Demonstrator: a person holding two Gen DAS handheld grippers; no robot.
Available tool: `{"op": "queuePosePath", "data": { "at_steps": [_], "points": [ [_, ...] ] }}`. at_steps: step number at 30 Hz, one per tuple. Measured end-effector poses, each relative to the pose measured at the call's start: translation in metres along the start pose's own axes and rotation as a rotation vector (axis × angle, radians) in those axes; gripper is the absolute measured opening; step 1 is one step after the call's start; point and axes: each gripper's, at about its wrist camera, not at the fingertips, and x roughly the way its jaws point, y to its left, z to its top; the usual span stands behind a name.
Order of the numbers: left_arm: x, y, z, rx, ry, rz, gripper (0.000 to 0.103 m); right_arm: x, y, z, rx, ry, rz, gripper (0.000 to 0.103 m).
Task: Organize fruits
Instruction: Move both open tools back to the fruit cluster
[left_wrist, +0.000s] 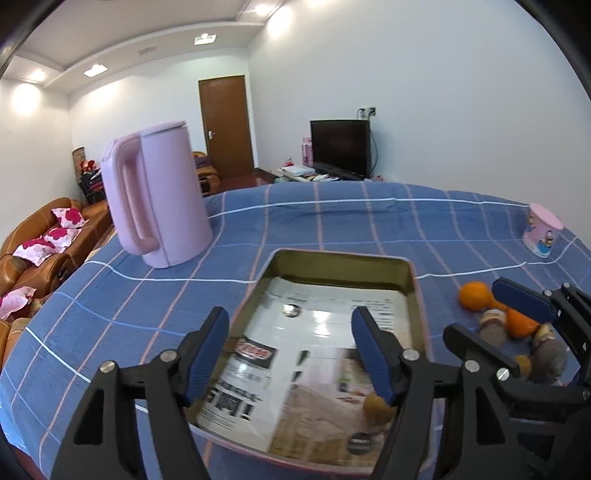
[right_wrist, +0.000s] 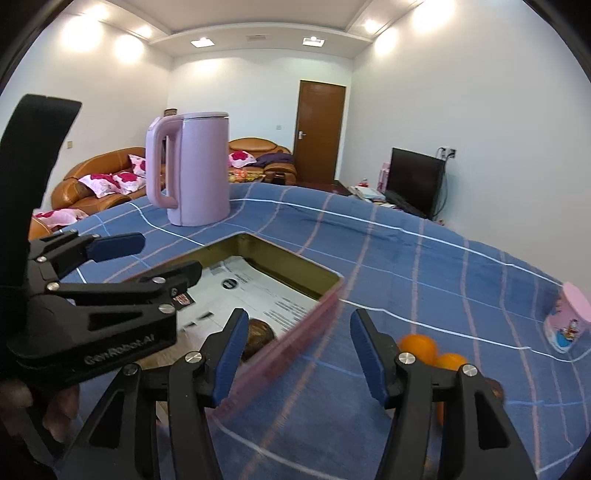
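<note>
Blue checked cloth (left_wrist: 332, 221) covers the table, with a lit living room behind. Over it the left gripper (left_wrist: 291, 354) hangs with its blue pads spread and nothing between them, above a shallow metal tray (left_wrist: 413, 280) lined with printed paper; a small brown fruit (left_wrist: 376, 408) lies in the tray's near corner. Just to its right, the right gripper (right_wrist: 299, 354) is likewise spread and empty, straddling the tray's pink side wall. Beyond it, oranges (right_wrist: 417, 345) and other small fruits (left_wrist: 493, 325) lie clustered on the cloth beside the tray. Farther off stand a pink kettle (left_wrist: 159, 199) and a pink mug (left_wrist: 541, 230).
</note>
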Motion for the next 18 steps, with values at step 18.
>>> {"op": "queuePosePath", "data": {
  "at_steps": [18],
  "points": [
    [-0.017,-0.084,-0.010,0.102,0.006,-0.130,0.076,-0.060,-0.077,-0.036,0.056,0.017,-0.183,0.061]
  ]
}}
